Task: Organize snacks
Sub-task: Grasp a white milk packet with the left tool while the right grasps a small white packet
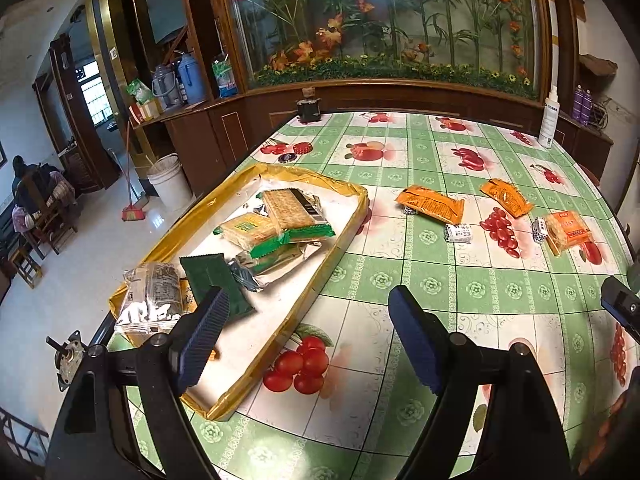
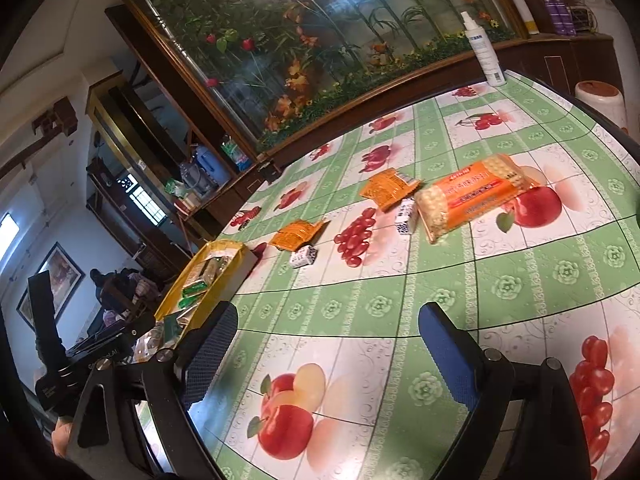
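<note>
A yellow-rimmed tray (image 1: 352, 220) on the fruit-print table holds green cracker packs (image 1: 276, 224), a dark green packet (image 1: 214, 284) and a clear packet (image 1: 150, 300). My left gripper (image 1: 308, 340) is open and empty, over the tray's near right rim. On the cloth lie two orange sachets (image 1: 432, 202) (image 1: 506, 196), an orange cracker pack (image 1: 566, 230) and two small white candies (image 1: 458, 233) (image 1: 540, 230). My right gripper (image 2: 328, 352) is open and empty, above bare cloth, with the orange cracker pack (image 2: 472, 196) ahead. The tray (image 2: 240, 268) shows at its left.
A white spray bottle (image 1: 550, 114) stands at the table's far right edge. A small dark jar (image 1: 308, 108) stands at the far left edge. A wooden cabinet with a flower display (image 1: 380, 32) runs behind the table. The right gripper's body (image 1: 622, 304) enters at the left wrist view's right edge.
</note>
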Available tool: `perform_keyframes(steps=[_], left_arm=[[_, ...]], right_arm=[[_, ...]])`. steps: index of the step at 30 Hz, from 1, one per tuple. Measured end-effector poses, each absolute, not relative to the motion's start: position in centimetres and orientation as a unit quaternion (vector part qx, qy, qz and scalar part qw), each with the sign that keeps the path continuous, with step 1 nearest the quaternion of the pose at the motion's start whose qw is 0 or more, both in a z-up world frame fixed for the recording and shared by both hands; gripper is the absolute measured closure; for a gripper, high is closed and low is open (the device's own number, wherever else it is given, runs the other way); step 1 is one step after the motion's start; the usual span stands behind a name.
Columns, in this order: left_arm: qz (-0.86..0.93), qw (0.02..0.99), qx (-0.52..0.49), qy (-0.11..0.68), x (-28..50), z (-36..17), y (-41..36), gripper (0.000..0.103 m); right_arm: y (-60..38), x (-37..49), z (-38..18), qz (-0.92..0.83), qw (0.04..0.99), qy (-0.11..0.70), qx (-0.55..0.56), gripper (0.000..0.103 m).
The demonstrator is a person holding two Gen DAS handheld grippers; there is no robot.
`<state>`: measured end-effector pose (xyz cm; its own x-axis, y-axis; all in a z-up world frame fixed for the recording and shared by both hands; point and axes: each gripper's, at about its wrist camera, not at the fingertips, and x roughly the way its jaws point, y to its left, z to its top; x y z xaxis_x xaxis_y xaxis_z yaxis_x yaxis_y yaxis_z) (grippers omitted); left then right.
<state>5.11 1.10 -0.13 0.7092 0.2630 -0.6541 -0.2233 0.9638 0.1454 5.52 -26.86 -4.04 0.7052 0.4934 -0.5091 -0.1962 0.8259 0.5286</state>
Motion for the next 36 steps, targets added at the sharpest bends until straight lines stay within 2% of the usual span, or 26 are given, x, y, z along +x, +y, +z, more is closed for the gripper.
perform_keyframes(steps=[4, 7, 8, 12, 21, 27, 29, 31, 32, 34, 35, 36], left_arm=[[0.115, 0.923, 0.021, 0.367, 5.5, -0.7, 0.7, 0.021], [0.076, 0.923, 0.004, 0.376, 6.4, -1.2, 0.2, 0.021], [0.058, 0.923, -0.001, 0.38, 6.9, -1.4, -0.2, 0.021], [-0.005, 0.918, -0.023, 0.396, 9.8, -2.2, -1.9, 0.021], [-0.057, 0.898, -0.047, 0.433, 17.7, -5.0, -6.2, 0.021], [-0.058, 0.892, -0.049, 0.445, 20.5, -6.4, -7.0, 0.021], [-0.06, 0.889, -0.053, 0.45, 21.1, -7.0, -7.1, 0.021], [-0.058, 0.888, -0.053, 0.454, 21.7, -7.8, -7.2, 0.021], [-0.049, 0.894, -0.037, 0.444, 21.6, -7.8, -7.5, 0.023], [-0.04, 0.897, -0.019, 0.44, 21.5, -7.8, -7.9, 0.039], [-0.037, 0.9, -0.013, 0.434, 21.3, -7.6, -8.1, 0.059], [-0.036, 0.902, -0.008, 0.43, 21.1, -7.5, -8.1, 0.072]], right_arm=[[-27.0, 5.6, -4.4, 0.184, 0.9, 0.334, 0.211, 0.01], [-26.8, 5.9, -4.4, 0.177, 0.903, 0.338, 0.197, 0.014], [-26.8, 6.1, -4.4, 0.175, 0.903, 0.34, 0.194, 0.017], [-26.4, 8.1, -4.1, 0.167, 0.906, 0.35, 0.173, 0.042], [-24.9, 16.4, -4.7, 0.148, 0.902, 0.386, 0.127, 0.059], [-24.0, 19.4, -6.6, 0.128, 0.894, 0.419, 0.093, 0.062], [-23.9, 20.0, -7.3, 0.127, 0.888, 0.432, 0.089, 0.07], [-24.0, 20.3, -7.2, 0.124, 0.891, 0.428, 0.087, 0.072], [-24.0, 20.6, -7.3, 0.119, 0.892, 0.429, 0.081, 0.074], [-24.0, 21.0, -7.3, 0.115, 0.892, 0.431, 0.075, 0.077], [-24.0, 21.2, -7.3, 0.112, 0.892, 0.433, 0.07, 0.081], [-24.0, 21.3, -7.3, 0.113, 0.892, 0.432, 0.07, 0.086]])
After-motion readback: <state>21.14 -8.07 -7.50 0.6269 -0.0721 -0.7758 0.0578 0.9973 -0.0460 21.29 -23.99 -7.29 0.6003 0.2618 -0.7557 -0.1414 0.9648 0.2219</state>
